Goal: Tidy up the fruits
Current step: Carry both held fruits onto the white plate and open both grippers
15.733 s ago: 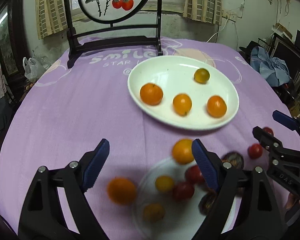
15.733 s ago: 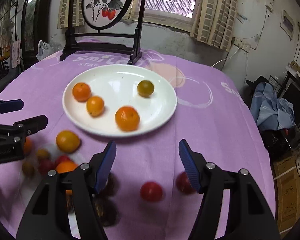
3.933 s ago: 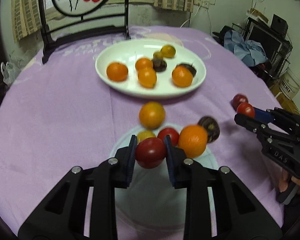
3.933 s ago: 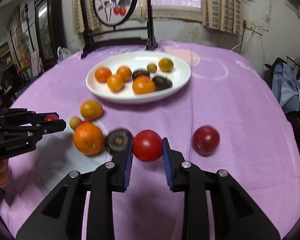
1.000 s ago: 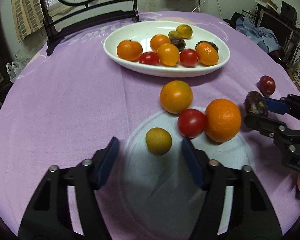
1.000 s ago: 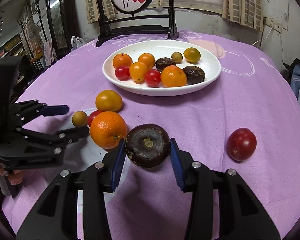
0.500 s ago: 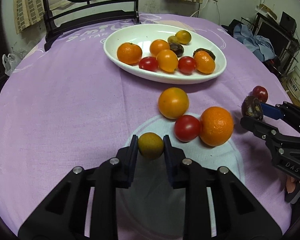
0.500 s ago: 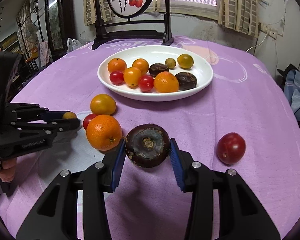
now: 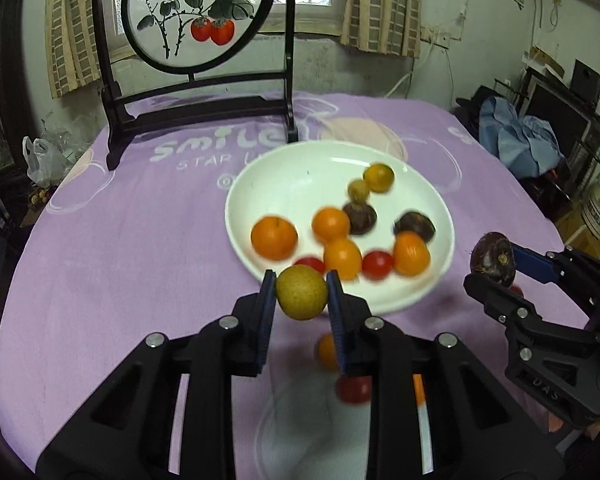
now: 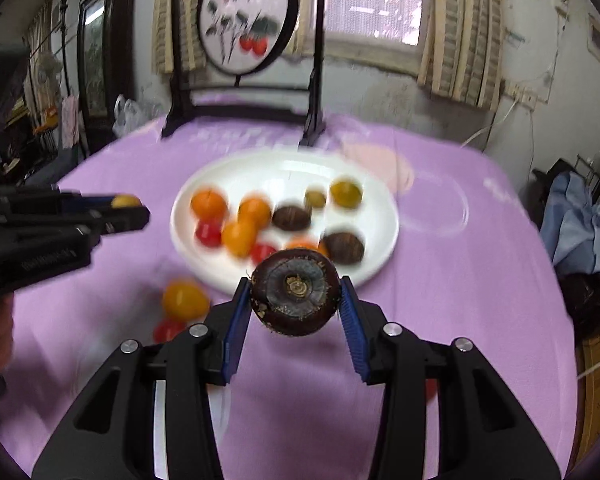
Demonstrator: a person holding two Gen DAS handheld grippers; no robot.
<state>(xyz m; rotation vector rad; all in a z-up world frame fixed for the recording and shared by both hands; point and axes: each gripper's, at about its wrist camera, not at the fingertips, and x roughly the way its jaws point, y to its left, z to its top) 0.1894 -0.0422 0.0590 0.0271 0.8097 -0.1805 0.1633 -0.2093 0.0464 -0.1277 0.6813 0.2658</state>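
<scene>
Two fruits held above the desk

The left tool [image 9: 301, 294] pinches a small, round, matte yellow-green fruit [image 9: 301, 293]. The right tool [image 10: 295, 300] clamps a rough, dark-brown, flattened round fruit [image 10: 295, 292]. Both hang over the purple cloth [image 9: 120, 240], beside the glossy white oval plate's [image 9: 284, 188] near rim.

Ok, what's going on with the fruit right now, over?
Left gripper shut on small yellow-green round fruit. Right gripper shut on dark brown round fruit. Both above purple tablecloth, near white oval plate. Nothing in the way.
</scene>
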